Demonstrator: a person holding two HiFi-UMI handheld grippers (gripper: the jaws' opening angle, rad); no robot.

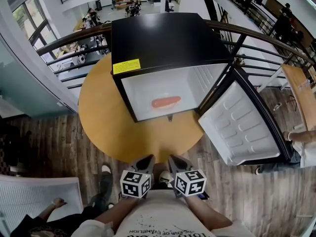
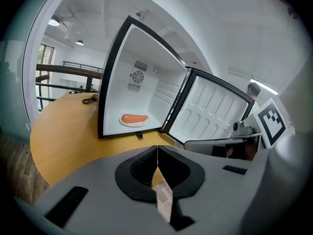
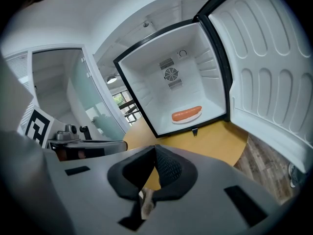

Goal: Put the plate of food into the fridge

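A small black fridge [image 1: 168,43] stands on a round wooden table [image 1: 98,117], its door [image 1: 242,125] swung wide to the right. Inside, on the white floor, lies a white plate with a sausage [image 1: 166,102], also seen as the plate [image 2: 134,119] and the plate [image 3: 186,115]. My left gripper [image 1: 146,160] and right gripper [image 1: 174,160] hang side by side near the table's front edge, well short of the fridge. Both are shut with nothing between the jaws, as the left gripper [image 2: 157,149] and right gripper [image 3: 155,150] show in their own views.
A dark railing [image 1: 74,38] curves behind the table, with a lower floor beyond. A white slatted panel [image 1: 34,194] lies at lower left, where another person's hand [image 1: 58,202] rests. Wood flooring [image 1: 49,142] surrounds the table. A person's feet [image 1: 106,174] stand close by.
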